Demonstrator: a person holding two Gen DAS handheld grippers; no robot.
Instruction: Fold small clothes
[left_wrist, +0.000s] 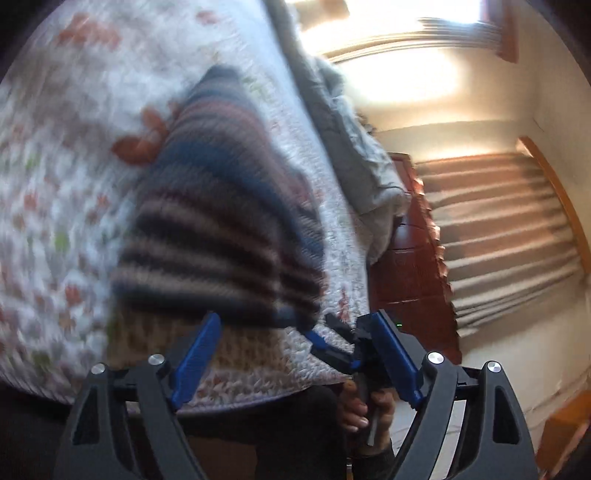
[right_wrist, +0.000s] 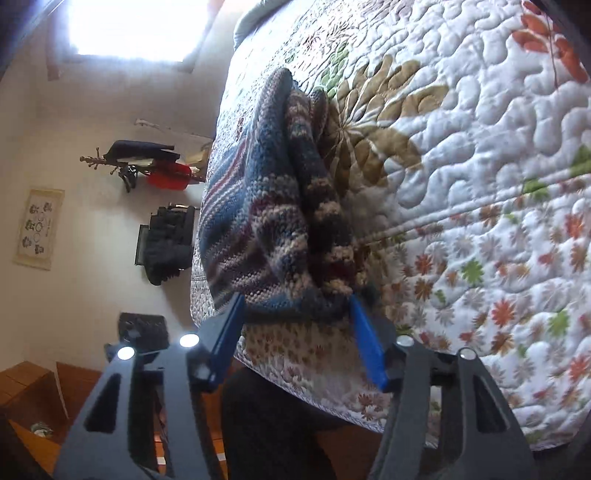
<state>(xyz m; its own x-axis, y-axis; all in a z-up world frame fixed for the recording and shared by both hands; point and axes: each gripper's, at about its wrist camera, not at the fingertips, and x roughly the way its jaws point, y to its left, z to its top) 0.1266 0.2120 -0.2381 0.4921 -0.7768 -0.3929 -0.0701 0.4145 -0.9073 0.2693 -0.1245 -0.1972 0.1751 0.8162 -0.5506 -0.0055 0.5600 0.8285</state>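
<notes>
Two hand-held grippers in play here, both over a bed covered by a floral quilt (right_wrist: 480, 155). The thing being folded is a striped knit sweater (right_wrist: 273, 221), blue, grey, cream and maroon bands, bunched up on the quilt near the bed's edge.

From the right wrist view, the right hand-held gripper (right_wrist: 295, 306) has its blue fingers (right_wrist: 365, 332) spread wide, one on each side of the sweater's bottom hem. The knit sits between them but they aren't pinching it, so I'd call it open. The sweater runs from the fingertips up toward 12 o'clock, doubled over on itself with a thick fold down the middle. Off at 9 o'clock there's a wall with a coat rack (right_wrist: 140, 166) and a small wall hanging (right_wrist: 38, 229).

The left wrist view is pretty motion-blurred. The left hand-held gripper (left_wrist: 295, 321) also has its fingers (left_wrist: 195, 362) wide apart, with the sweater (left_wrist: 221, 221) just past the tips toward 11 o'clock, nothing clamped. The other gripper (left_wrist: 343, 347) pokes in at around 5 o'clock of the sweater, right by its lower corner. A grey blanket (left_wrist: 347, 147) lies along the bed's far edge, and carpeted stairs (left_wrist: 498, 229) are at 3 o'clock.
</notes>
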